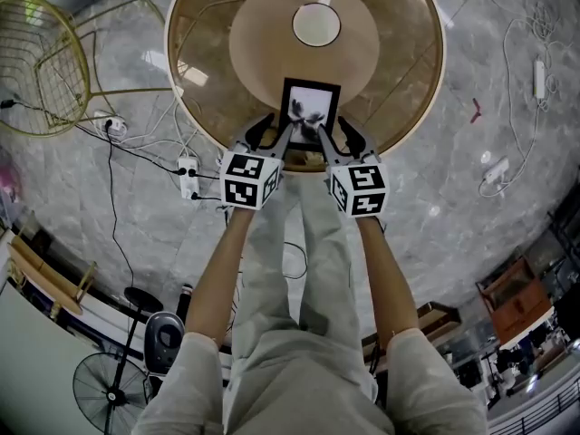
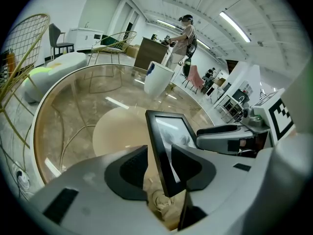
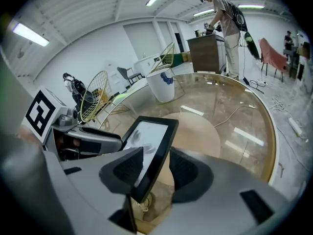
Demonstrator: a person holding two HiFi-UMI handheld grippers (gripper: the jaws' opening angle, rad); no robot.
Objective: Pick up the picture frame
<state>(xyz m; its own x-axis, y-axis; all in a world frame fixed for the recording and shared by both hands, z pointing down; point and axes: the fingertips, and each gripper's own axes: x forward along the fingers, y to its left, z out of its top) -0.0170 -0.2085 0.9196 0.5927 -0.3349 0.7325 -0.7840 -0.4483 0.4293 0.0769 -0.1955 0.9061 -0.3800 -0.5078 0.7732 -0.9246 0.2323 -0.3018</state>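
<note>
2 grippers flank the picture frame point(image 1: 311, 107), which stands near-upright on the round glass table point(image 1: 208, 25). On the left gripper point(image 1: 275, 132) the jaws are wide, with the frame's point(image 2: 164, 146) left edge between them. Its right-hand jaw lies over the glass face, and a clear gap separates its left-hand jaw from the back. The right gripper point(image 1: 338, 136) is likewise wide around the frame's point(image 3: 151, 141) right edge, its left-hand jaw over the glass and its right-hand jaw just behind the back. Neither pair clamps it.
</note>
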